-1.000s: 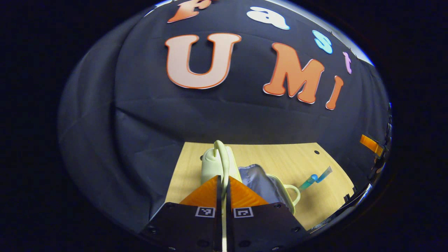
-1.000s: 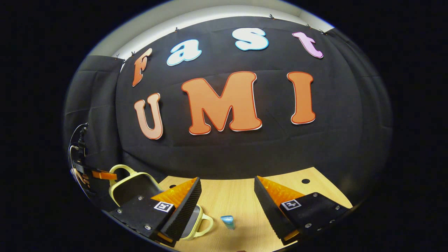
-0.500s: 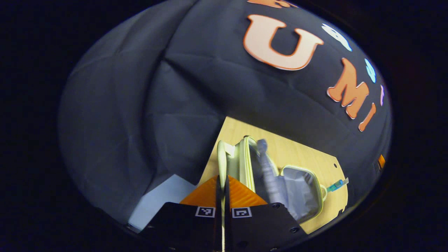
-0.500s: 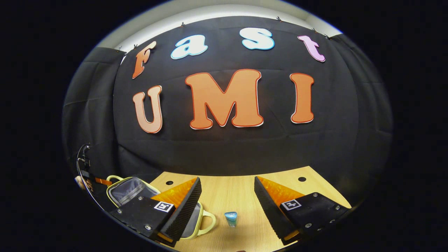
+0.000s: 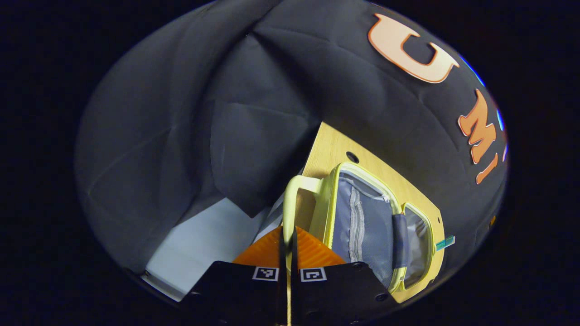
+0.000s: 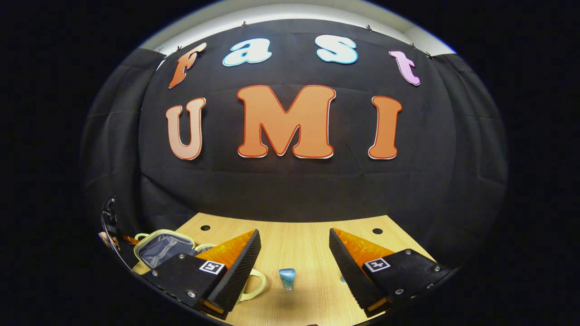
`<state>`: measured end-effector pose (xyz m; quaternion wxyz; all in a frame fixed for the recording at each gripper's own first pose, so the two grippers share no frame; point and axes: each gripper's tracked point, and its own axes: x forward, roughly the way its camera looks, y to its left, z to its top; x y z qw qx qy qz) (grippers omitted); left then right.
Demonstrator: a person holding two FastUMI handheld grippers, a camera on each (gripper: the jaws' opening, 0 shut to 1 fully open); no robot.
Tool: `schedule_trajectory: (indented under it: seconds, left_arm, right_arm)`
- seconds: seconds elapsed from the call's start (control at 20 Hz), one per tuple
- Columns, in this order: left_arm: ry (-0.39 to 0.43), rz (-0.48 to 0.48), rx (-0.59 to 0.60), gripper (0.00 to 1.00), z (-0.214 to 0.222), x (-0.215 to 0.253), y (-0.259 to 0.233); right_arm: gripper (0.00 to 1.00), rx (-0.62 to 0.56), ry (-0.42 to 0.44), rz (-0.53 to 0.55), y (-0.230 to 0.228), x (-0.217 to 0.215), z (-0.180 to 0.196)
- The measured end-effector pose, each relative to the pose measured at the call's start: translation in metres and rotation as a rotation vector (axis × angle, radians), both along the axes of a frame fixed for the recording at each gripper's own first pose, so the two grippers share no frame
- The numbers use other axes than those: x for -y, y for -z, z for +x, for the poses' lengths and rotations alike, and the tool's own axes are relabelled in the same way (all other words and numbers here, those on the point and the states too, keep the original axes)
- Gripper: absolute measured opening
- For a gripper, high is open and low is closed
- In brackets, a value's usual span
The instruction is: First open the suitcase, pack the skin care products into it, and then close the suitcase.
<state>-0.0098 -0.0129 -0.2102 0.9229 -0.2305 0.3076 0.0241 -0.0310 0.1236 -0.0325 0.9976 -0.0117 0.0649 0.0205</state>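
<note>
**Two halves of the suitcase lie open**

Left gripper (image 5: 288, 235) is clamped on the suitcase (image 5: 362, 222) handle (image 5: 290, 203). Right gripper (image 6: 294, 253) hangs with fingers spread wide above the table (image 6: 308, 235); a blue tube (image 6: 287, 277) stands at its 6 o'clock.

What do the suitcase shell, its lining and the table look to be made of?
Suitcase shell: smooth pale yellow-green, likely moulded plastic. Lining: grey woven fabric, creased, with a zip. Table: light wood grain, matte, perhaps laminate.
</note>
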Motion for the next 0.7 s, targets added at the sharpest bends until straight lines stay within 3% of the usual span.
schedule_trajectory:
  seconds: [0.2,0.25,0.3,0.4,0.5,0.65,0.7]
  left_arm:
    - [-0.051,-0.062,0.007,0.11,0.006,0.006,-0.008]
    - [-0.052,-0.064,0.011,0.14,0.009,0.008,-0.007]
    - [-0.064,-0.040,-0.001,0.12,0.013,0.005,-0.002]
    - [-0.092,-0.013,-0.017,0.25,0.005,-0.004,0.002]
    - [-0.141,0.053,-0.031,0.50,0.003,-0.022,0.001]
    - [-0.218,0.172,-0.032,0.97,-0.001,-0.044,-0.014]
    - [-0.239,0.214,-0.015,0.98,-0.001,-0.048,-0.023]
  right_arm:
    - [0.96,-0.014,0.025,0.000,0.007,0.008,0.001]
    - [1.00,-0.014,0.031,-0.002,0.006,0.010,0.002]
    - [0.96,-0.011,0.036,-0.003,0.006,0.012,0.002]
    - [0.96,-0.011,0.039,-0.001,0.007,0.013,0.003]
    - [0.96,-0.016,0.042,-0.005,0.012,0.015,0.005]
    - [0.96,-0.024,0.049,-0.007,0.016,0.022,0.007]
    - [0.96,-0.030,0.050,-0.005,0.020,0.023,0.007]
